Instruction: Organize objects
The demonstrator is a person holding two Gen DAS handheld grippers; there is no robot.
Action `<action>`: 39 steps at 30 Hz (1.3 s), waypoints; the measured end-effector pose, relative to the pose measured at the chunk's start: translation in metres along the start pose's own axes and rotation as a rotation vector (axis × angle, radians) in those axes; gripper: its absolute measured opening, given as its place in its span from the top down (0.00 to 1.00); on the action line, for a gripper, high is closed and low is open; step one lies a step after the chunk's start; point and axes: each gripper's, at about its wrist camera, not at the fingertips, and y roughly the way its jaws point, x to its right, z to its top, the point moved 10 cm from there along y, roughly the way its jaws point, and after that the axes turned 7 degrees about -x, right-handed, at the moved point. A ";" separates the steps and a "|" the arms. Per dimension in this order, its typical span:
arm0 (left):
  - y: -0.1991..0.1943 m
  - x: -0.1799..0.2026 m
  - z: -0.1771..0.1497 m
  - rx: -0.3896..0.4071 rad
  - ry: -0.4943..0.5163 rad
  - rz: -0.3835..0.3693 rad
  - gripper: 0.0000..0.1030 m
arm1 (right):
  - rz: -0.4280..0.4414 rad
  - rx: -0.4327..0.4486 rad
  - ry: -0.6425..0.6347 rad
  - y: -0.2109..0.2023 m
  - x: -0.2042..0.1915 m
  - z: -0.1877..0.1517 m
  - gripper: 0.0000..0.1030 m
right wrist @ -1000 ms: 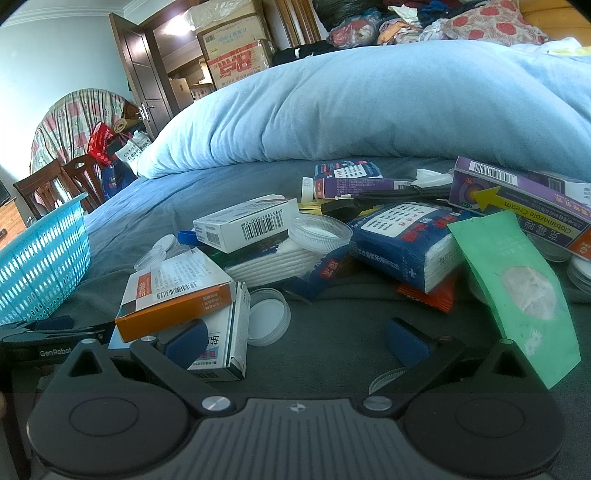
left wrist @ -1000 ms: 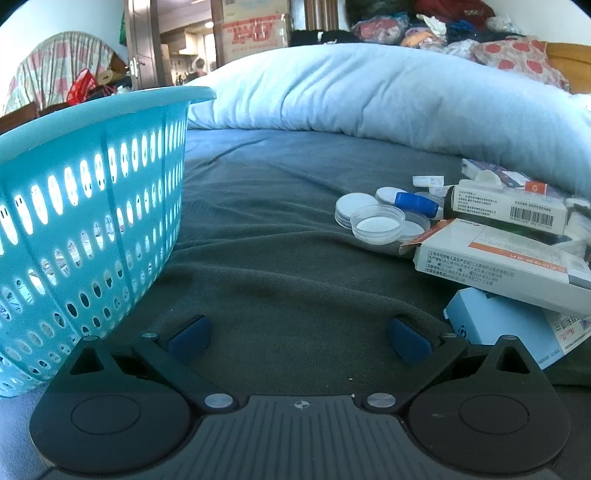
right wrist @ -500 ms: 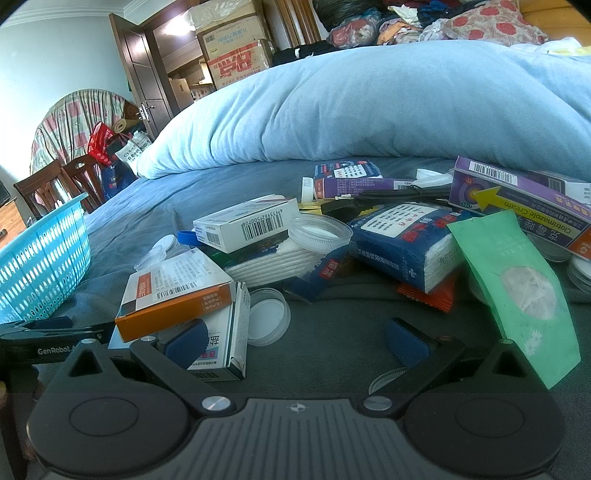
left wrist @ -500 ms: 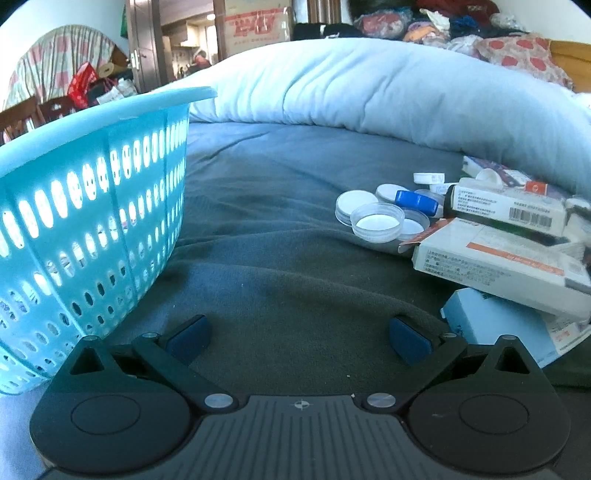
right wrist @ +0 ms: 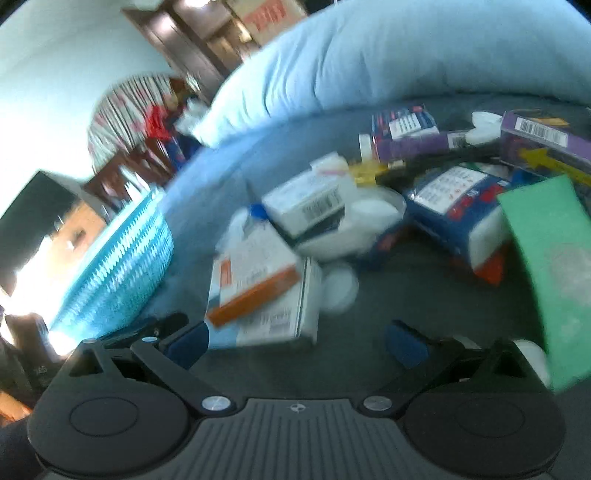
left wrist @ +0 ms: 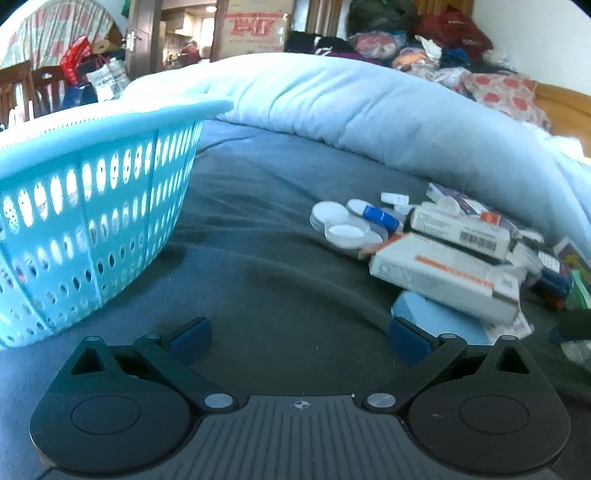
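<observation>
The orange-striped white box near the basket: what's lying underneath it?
The orange-striped white box rests tilted on a light blue box, whose near end pokes out. The rest of that blue box, and anything else beneath, is covered.

Dark grey bed sheet (left wrist: 258, 229) in foreground; pale blue duvet (left wrist: 351, 110) heaped along far edge. Beyond: brown door (left wrist: 138, 33), cardboard box (left wrist: 255, 26), wooden chairs (left wrist: 22, 88), piled clothes (left wrist: 424, 40). Pale wall (right wrist: 55, 74) brightly lit.

Both tongs look alike: the left tongs (left wrist: 299, 334) and right tongs (right wrist: 295, 341) have matte black bodies with ribbed centre plates, two round discs, silver screws, a small crosshair mark, and dark blue finger pads (left wrist: 188, 334).
</observation>
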 end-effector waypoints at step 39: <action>0.032 0.143 0.000 -0.071 0.689 -0.363 0.16 | -0.053 0.318 0.001 -0.121 0.015 0.064 0.20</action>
